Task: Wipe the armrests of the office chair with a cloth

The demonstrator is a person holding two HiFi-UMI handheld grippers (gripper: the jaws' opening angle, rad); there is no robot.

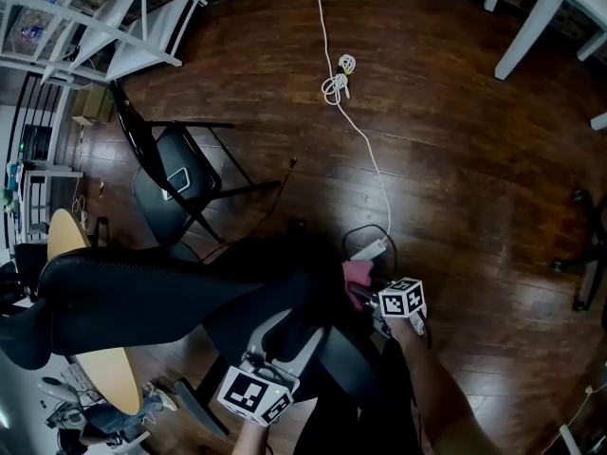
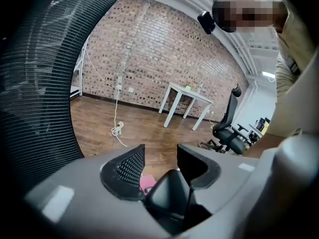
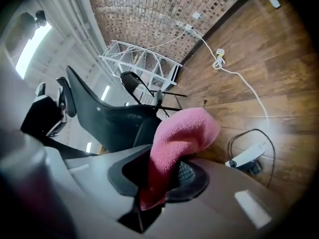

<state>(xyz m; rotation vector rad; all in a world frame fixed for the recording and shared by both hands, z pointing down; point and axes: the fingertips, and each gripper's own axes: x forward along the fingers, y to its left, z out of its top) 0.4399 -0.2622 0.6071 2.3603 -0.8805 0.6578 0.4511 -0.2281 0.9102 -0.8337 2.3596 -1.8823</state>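
Note:
The black office chair's mesh backrest [image 1: 142,297] [image 2: 35,83] fills the lower left of the head view. My left gripper [image 1: 294,335] [image 2: 159,166] reaches in from the bottom edge. Low between its jaws sits a rounded black part, the chair's armrest [image 2: 169,195], touching both. My right gripper [image 1: 370,294] [image 3: 167,171] is just right of the chair, shut on a pink cloth [image 1: 357,273] [image 3: 182,133]. The cloth bulges out past the pads and shows as a pink scrap [image 2: 147,183] beyond the armrest in the left gripper view.
A black folding chair [image 1: 175,178] stands behind the office chair. A white cable [image 1: 337,83] runs over the wood floor to a power strip [image 1: 370,249]. White table legs [image 1: 531,27], a white frame [image 1: 123,17] and a round wooden table [image 1: 104,373] ring the area.

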